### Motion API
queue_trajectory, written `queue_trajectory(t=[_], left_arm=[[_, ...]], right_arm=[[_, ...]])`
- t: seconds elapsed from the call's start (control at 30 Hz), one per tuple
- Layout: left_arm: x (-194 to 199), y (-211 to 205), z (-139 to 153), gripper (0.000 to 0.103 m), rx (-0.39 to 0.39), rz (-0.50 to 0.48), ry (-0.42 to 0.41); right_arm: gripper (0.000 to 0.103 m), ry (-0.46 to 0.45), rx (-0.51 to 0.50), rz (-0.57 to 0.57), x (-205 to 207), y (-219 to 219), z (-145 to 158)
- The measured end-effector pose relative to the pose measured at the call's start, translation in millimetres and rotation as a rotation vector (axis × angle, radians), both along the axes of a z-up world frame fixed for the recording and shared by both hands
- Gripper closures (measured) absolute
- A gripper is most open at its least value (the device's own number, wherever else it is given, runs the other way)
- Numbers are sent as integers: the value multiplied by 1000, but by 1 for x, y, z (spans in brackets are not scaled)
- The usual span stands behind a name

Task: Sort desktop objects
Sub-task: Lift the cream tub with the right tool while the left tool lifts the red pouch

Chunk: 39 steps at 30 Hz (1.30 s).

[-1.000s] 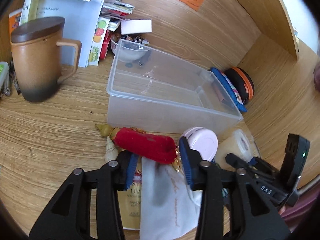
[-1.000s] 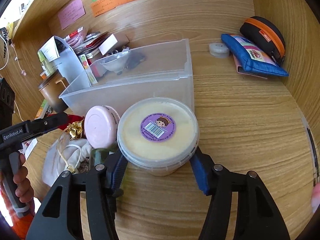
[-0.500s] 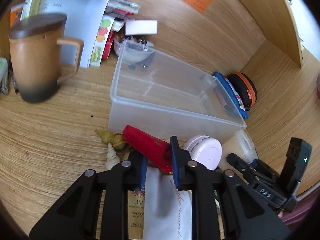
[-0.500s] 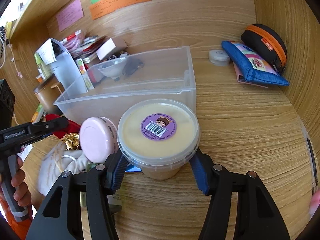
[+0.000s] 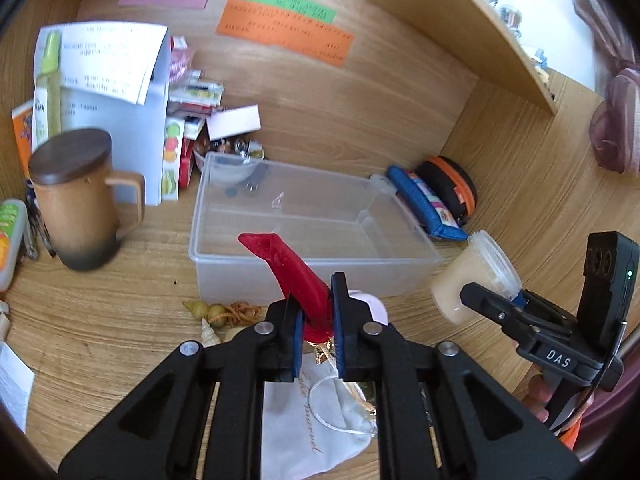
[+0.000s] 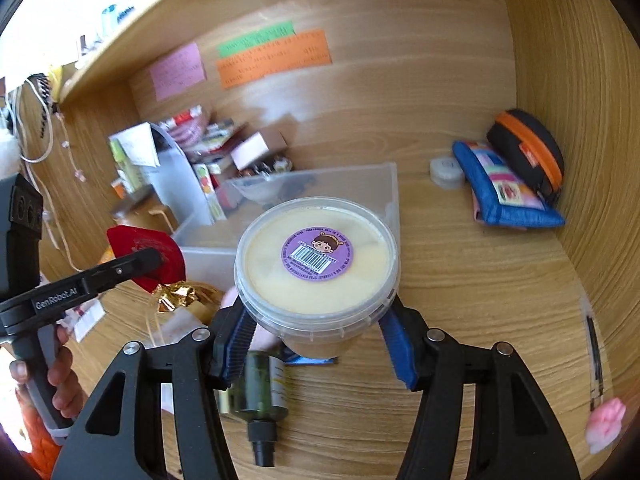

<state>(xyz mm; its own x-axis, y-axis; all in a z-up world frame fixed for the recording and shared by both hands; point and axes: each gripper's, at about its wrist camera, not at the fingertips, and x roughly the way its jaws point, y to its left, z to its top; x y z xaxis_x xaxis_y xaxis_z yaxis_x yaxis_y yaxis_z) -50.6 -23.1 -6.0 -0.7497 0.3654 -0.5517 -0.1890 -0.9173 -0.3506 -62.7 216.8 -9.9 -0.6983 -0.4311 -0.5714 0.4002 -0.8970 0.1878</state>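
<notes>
Left gripper (image 5: pixel 314 322) jaws clamped on red pouch (image 5: pixel 288 270), lifted just before clear bin (image 5: pixel 304 232). Right gripper (image 6: pixel 316 344) jaws clamped on cream tub (image 6: pixel 318 256), beside bin.

Risk: limp pouch slipping; tub tilting in wide grip.

Count: one bin, one pouch, one tub, one mug (image 5: pixel 74 204), three wall notes.

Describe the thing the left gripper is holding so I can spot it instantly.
Find the clear plastic storage bin mid-desk. At its near wall, the left gripper pinches a red velvet pouch, lifted and slanting up. It is the only red fabric item; a pink round lid lies beside it.
</notes>
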Motion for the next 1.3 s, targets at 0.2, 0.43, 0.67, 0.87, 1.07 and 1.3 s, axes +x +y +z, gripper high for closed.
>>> queue_trajectory(t=[0.2, 0.43, 0.67, 0.87, 1.07, 1.3], left_arm=[[3, -6, 17, 92, -18, -2, 31], [3, -10, 28, 92, -29, -39, 38], [-3, -17, 38, 92, -38, -30, 61], [-26, -19, 32, 92, -64, -41, 22], [-14, -13, 14, 40, -106, -107, -9], [-10, -16, -24, 19, -135, -95, -100]], right_arm=[[48, 36, 3, 22, 2, -5, 18], [48, 55, -7, 40, -3, -8, 31], [48, 40, -22, 65, -13, -13, 33], [48, 14, -24, 70, -30, -17, 31], [48, 10, 0, 79, -35, -21, 27], [48, -14, 3, 105, -39, -26, 18]])
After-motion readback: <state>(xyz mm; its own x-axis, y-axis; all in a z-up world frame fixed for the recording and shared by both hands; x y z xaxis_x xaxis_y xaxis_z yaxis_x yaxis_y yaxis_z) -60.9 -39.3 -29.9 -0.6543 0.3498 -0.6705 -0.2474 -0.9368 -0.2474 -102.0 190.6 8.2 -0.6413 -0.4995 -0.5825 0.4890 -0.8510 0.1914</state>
